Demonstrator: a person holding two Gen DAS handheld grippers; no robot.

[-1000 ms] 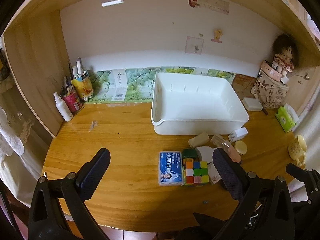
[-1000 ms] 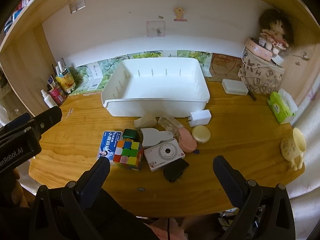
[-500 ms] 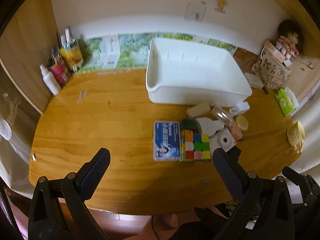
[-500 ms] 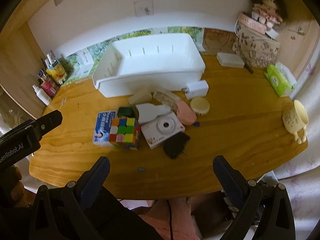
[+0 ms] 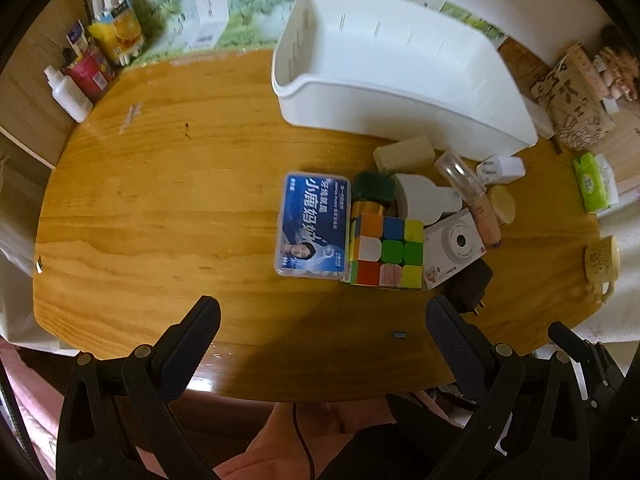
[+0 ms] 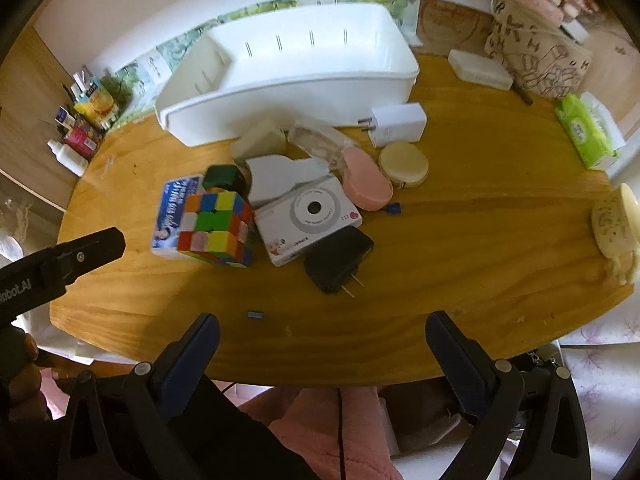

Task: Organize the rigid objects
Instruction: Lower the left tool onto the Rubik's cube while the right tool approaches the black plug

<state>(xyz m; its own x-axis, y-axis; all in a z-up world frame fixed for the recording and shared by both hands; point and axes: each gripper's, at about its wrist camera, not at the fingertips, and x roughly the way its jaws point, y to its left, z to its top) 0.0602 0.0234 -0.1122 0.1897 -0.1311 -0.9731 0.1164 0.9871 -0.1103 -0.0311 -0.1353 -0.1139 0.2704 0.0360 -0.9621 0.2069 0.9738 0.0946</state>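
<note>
One wooden desk (image 6: pixel 460 240) carries all items. One white plastic bin (image 6: pixel 288 76) stands at the rear centre of the desk, interior bare as far as visible.

Between the bin and the desk's near edge lies one cluster of rigid objects:

- One blue floss-pick box (image 5: pixel 314 226), flat, at the cluster's left end, touching the cube.
- One Rubik's cube (image 6: pixel 216 228), just right of the box.
- One white toy camera (image 6: pixel 308 218), lens up, beside the cube.
- One black plug adapter (image 6: pixel 338 260), prongs toward the near edge, touching the camera's near corner.
- One white bottle-shaped case (image 6: pixel 280 174), behind the camera.
- One pink oval case (image 6: pixel 368 178), right of the camera.
- One white charger (image 6: pixel 396 124), against the bin's front wall.
- One beige block (image 6: pixel 260 140), also at the bin's front wall.
- One clear tube (image 5: pixel 458 174), lying between block and charger.
- One round cream compact (image 6: pixel 404 166), beside the pink case.
- One dark green block (image 6: pixel 222 176), behind the cube.
- One small dark chip (image 6: pixel 255 314), alone near the front edge.

One green tissue pack (image 6: pixel 586 132) and one cream mug (image 6: pixel 614 226) sit at the right edge, well apart from the cluster.

The left gripper (image 5: pixel 320 320) and the right gripper (image 6: pixel 320 328) hover over the near edge, jaws spread wide, each holding nothing.
</note>
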